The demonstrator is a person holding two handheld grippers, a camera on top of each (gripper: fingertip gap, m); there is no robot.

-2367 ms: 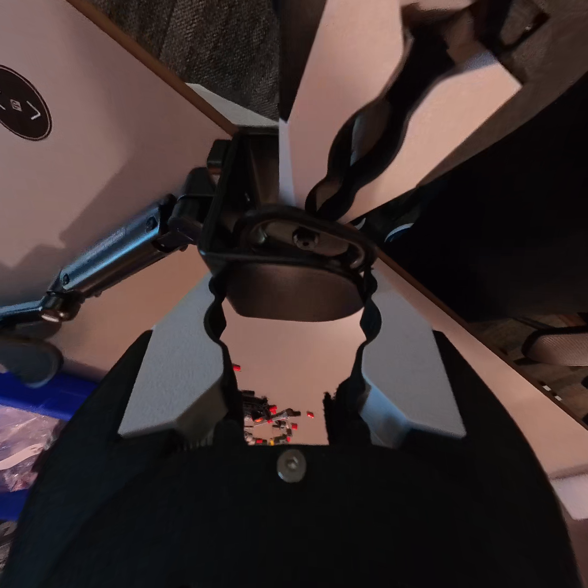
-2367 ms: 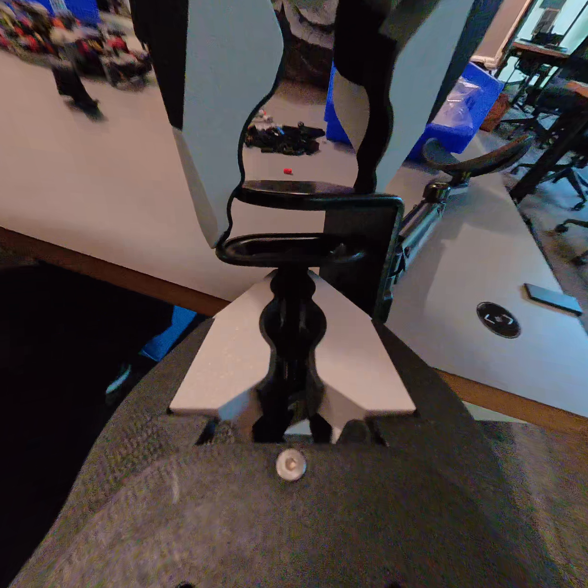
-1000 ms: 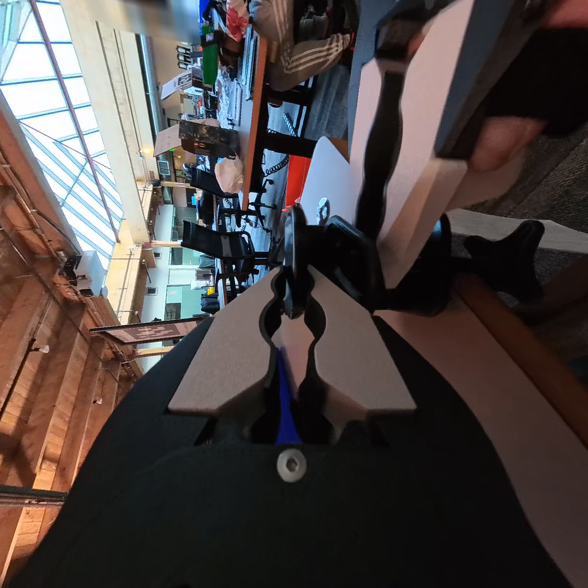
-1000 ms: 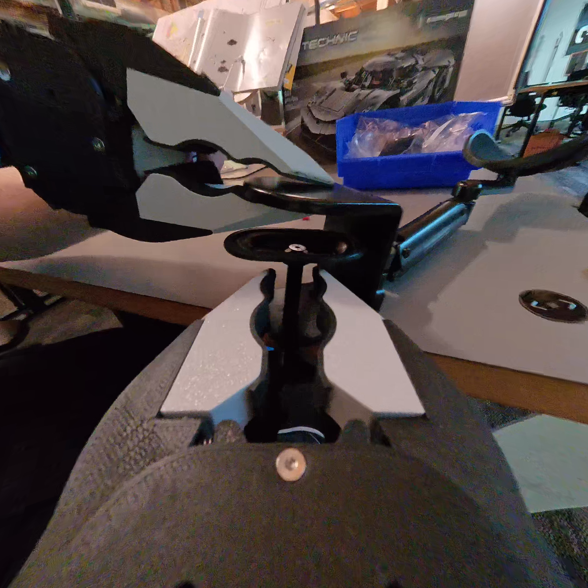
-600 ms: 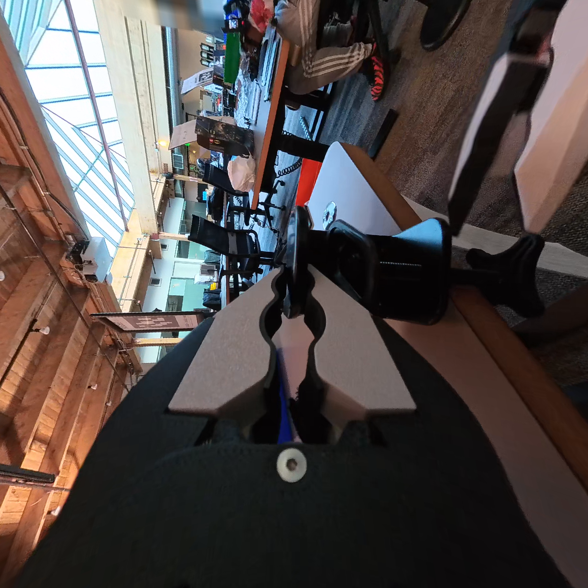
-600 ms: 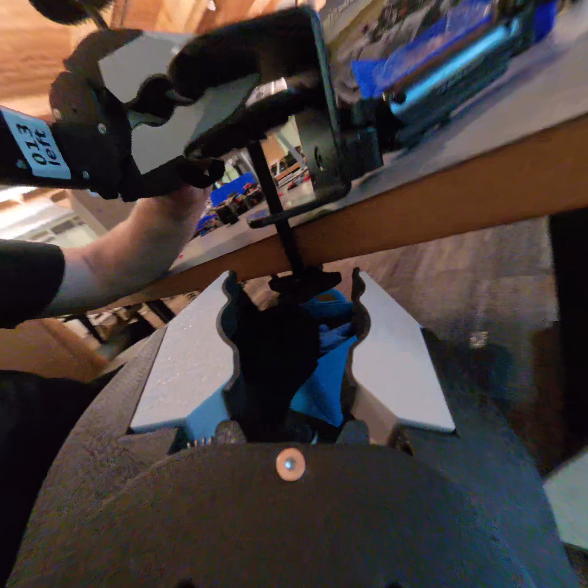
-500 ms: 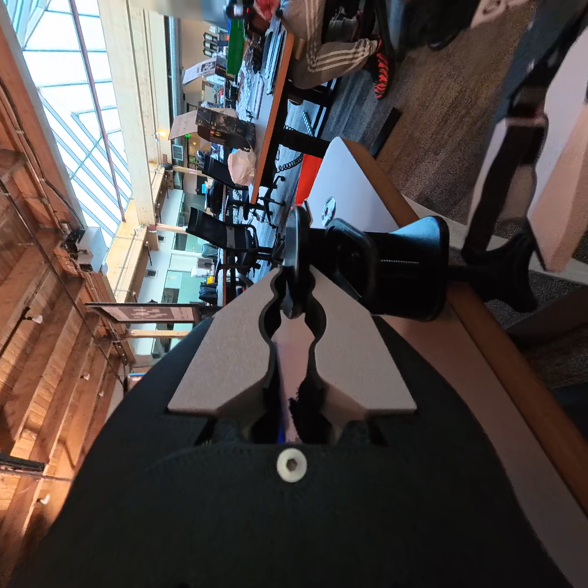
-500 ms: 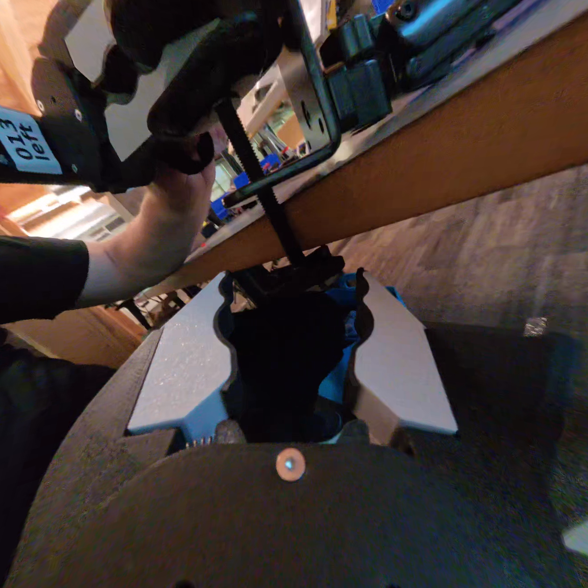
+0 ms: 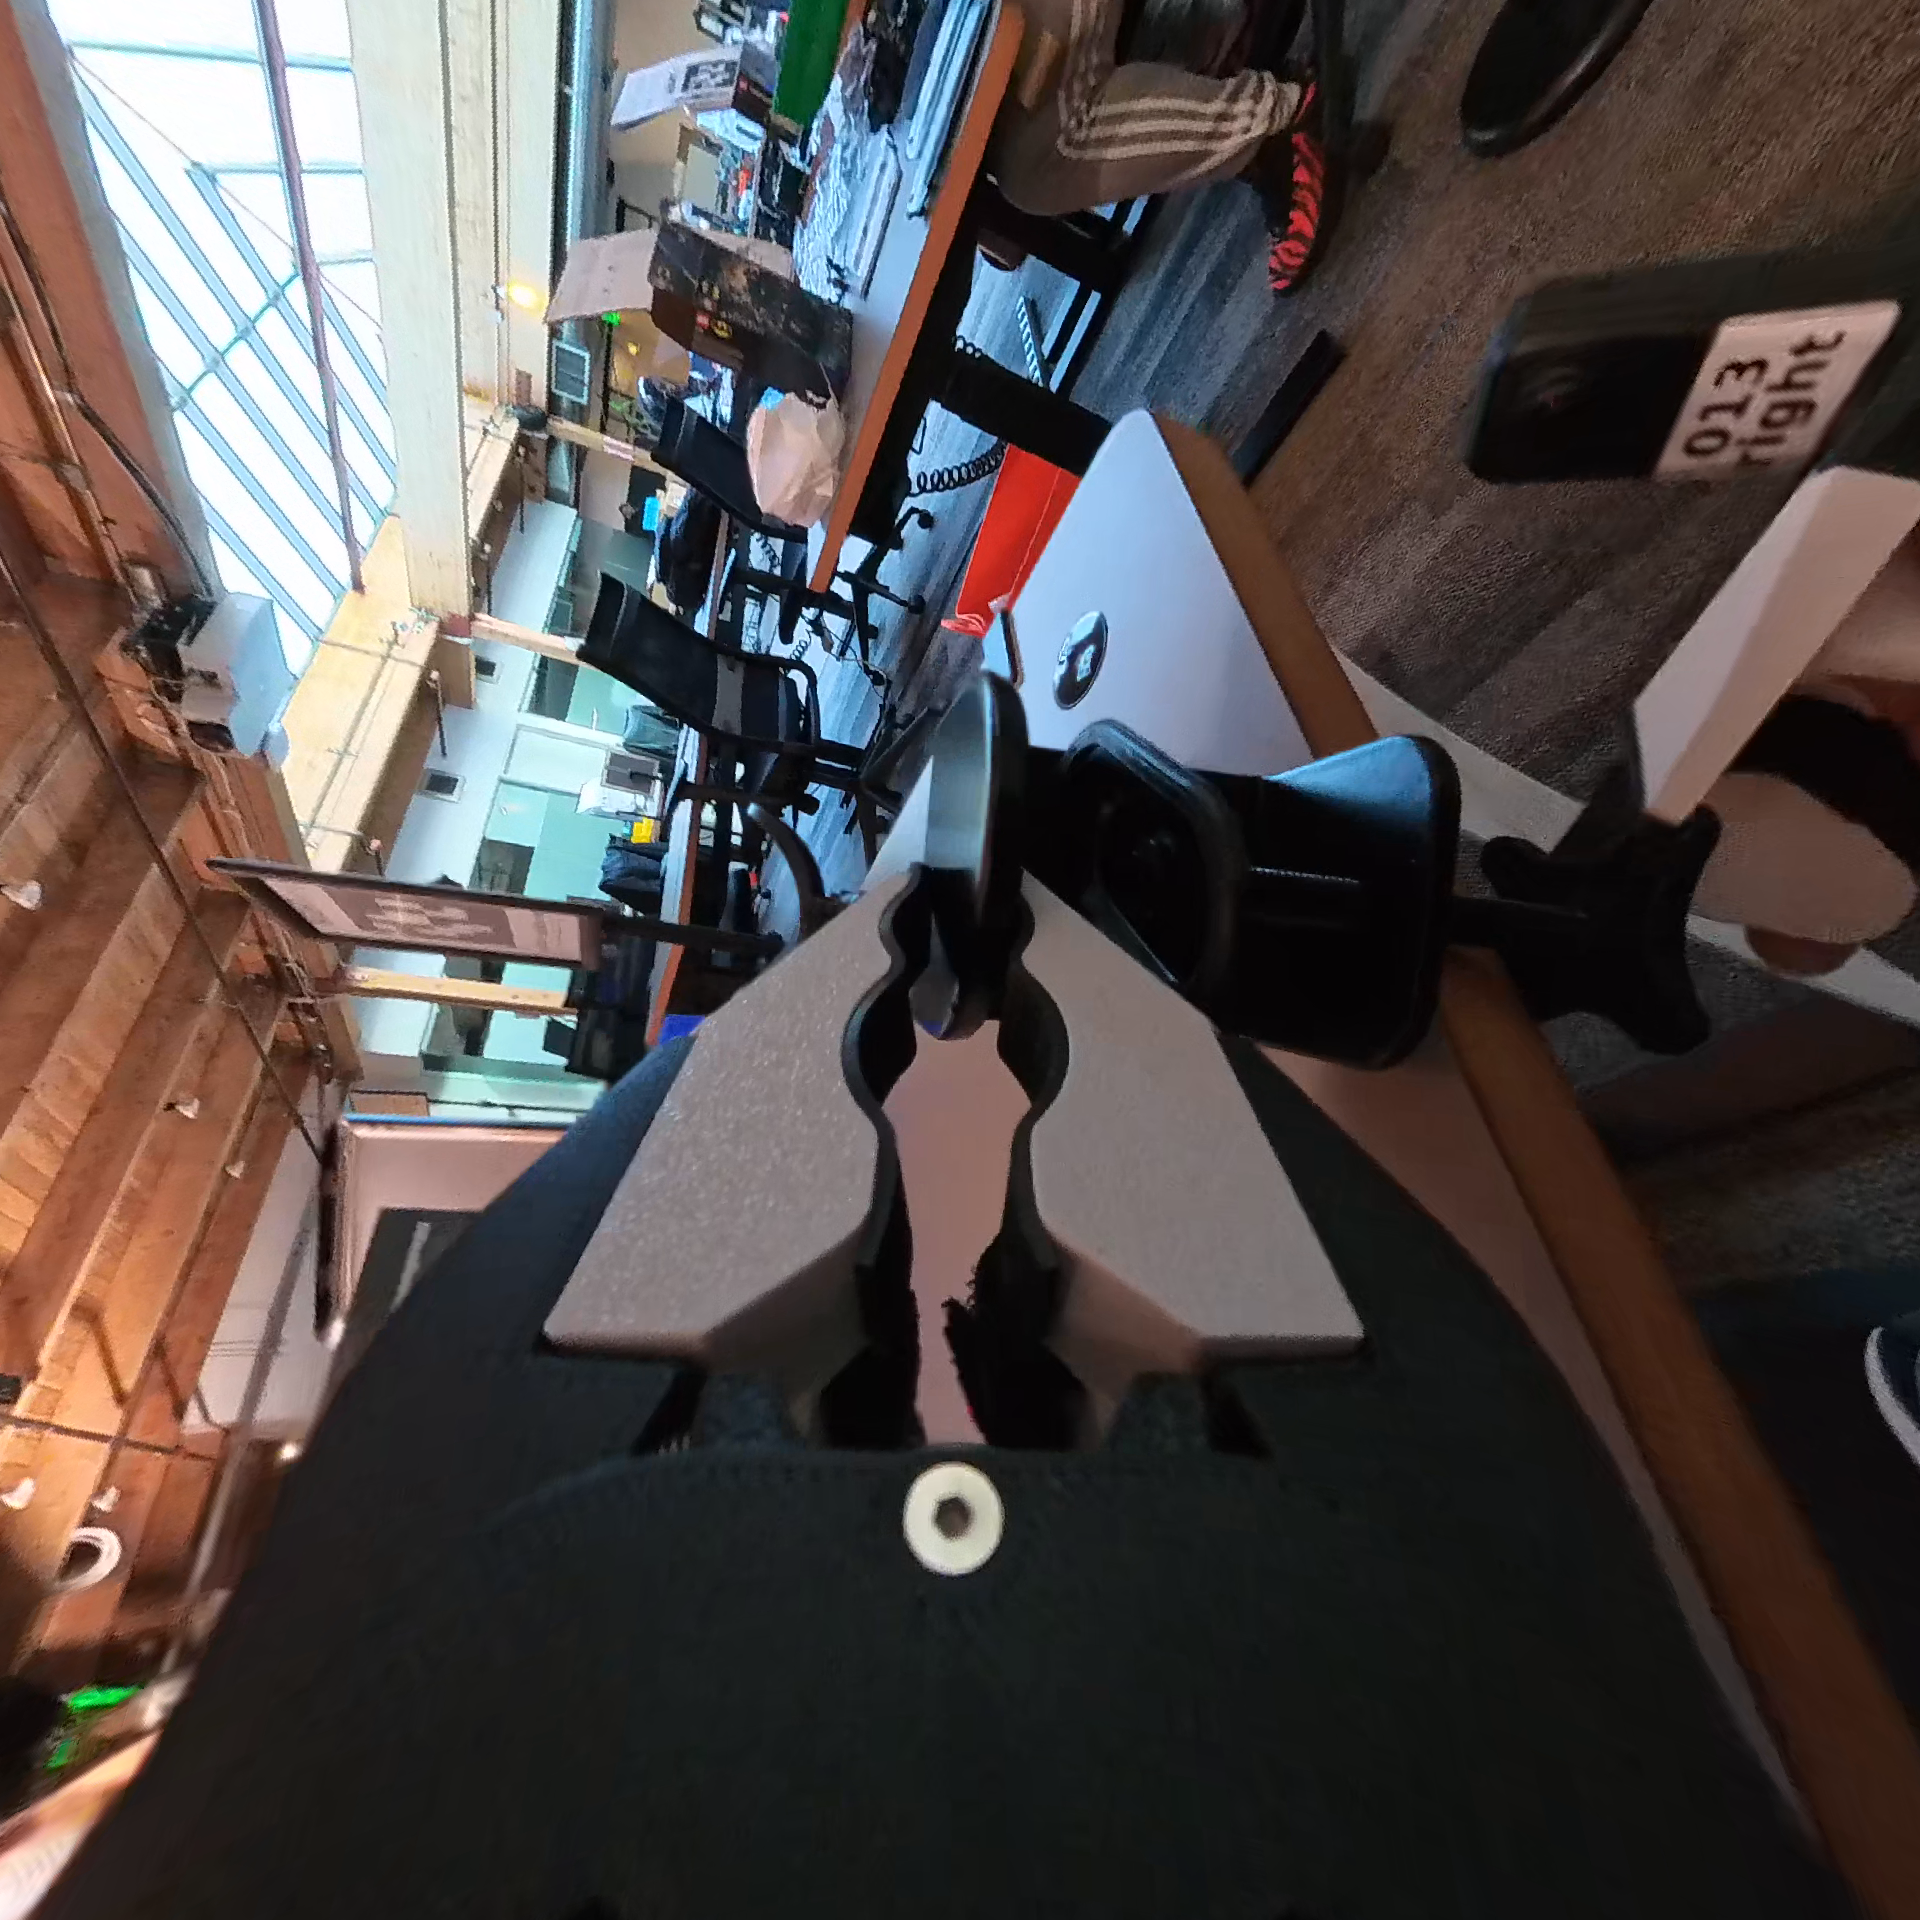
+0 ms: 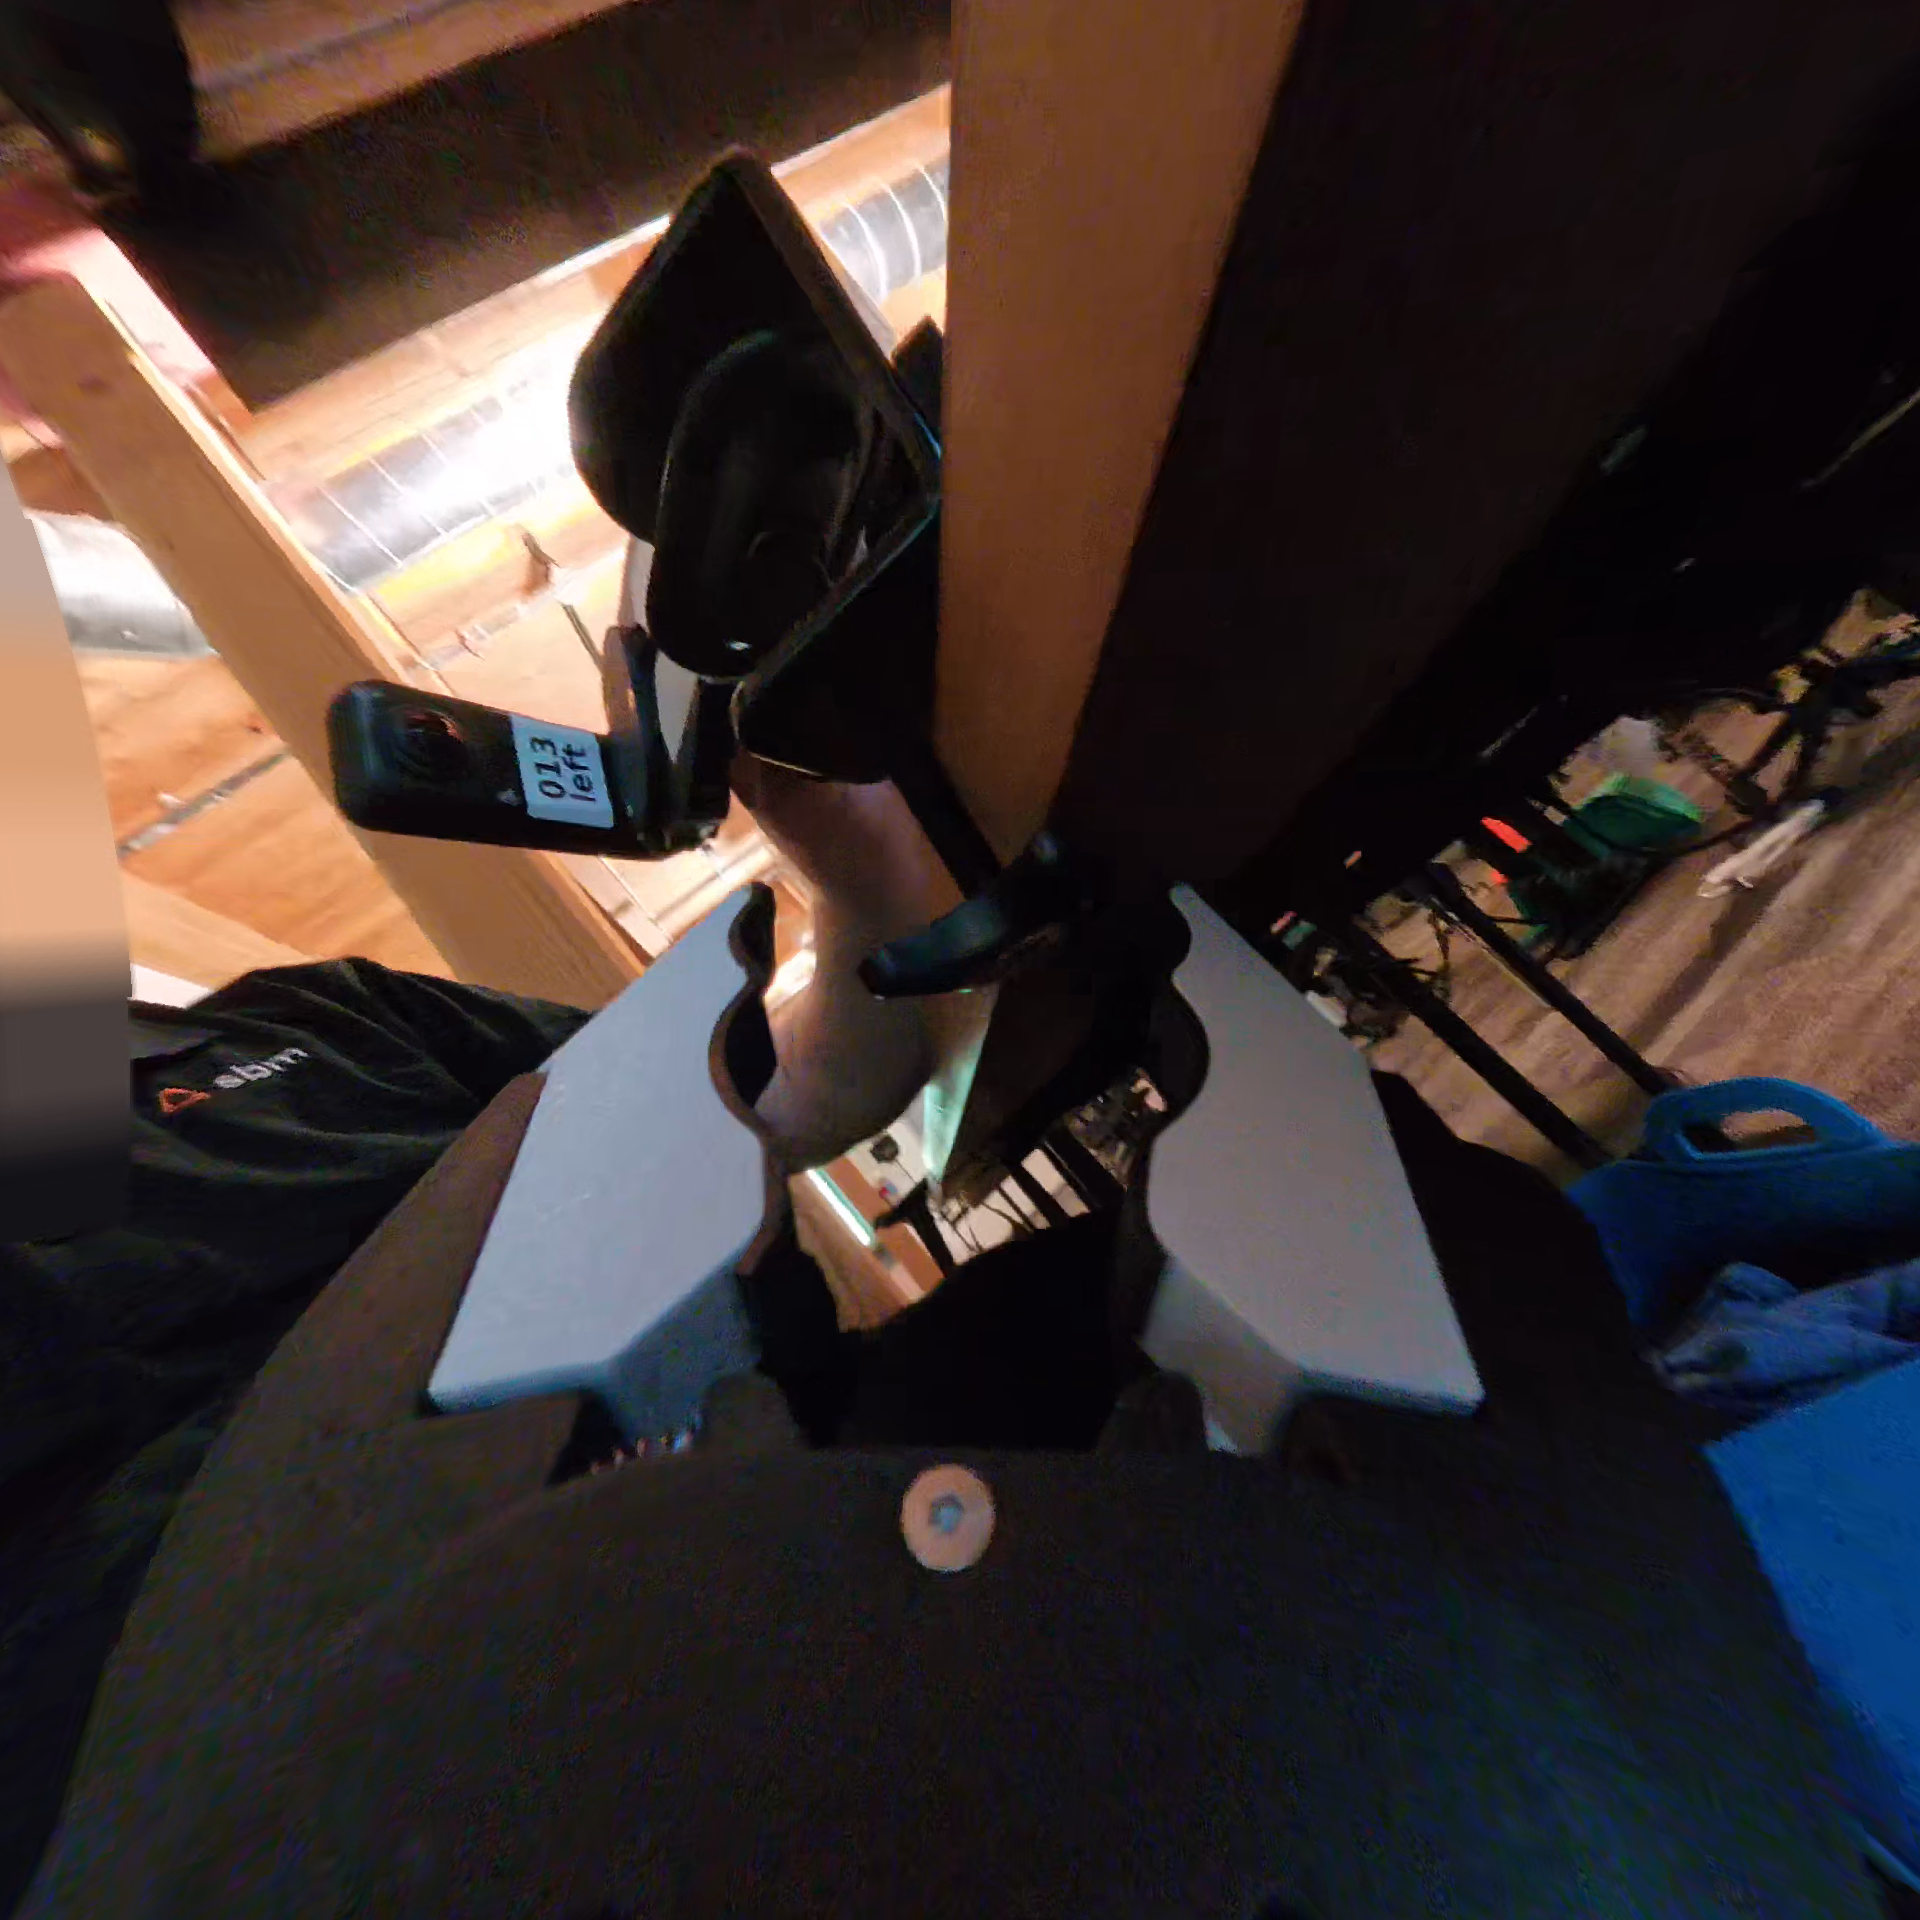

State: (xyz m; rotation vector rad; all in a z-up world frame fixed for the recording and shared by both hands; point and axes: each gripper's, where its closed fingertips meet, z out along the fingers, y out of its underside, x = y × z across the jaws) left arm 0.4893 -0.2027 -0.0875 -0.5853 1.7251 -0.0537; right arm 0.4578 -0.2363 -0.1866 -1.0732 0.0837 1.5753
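At table edge (image 9: 1340, 717), left gripper (image 9: 961, 956) clamps the round top plate (image 9: 966, 790) of black desk clamp (image 9: 1340, 883); right gripper (image 10: 971, 956), jaws apart, sits under the desk w/ screw knob (image 10: 966, 935) between its tips, screw axis running along the fingers.

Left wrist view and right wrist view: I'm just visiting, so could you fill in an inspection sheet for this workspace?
Surface: pale table with a wooden edge.
Job's things: black clamp sits over the table edge, its round plate above and its screw knob below.
Clutter: dark round inset in the tabletop; blue bag on the floor.
Grippers: left gripper shut on the round plate; right gripper open under the table, knob between its fingertips.
Cables: coiled cord under a far table.
Surroundings: office chairs, tall windows.
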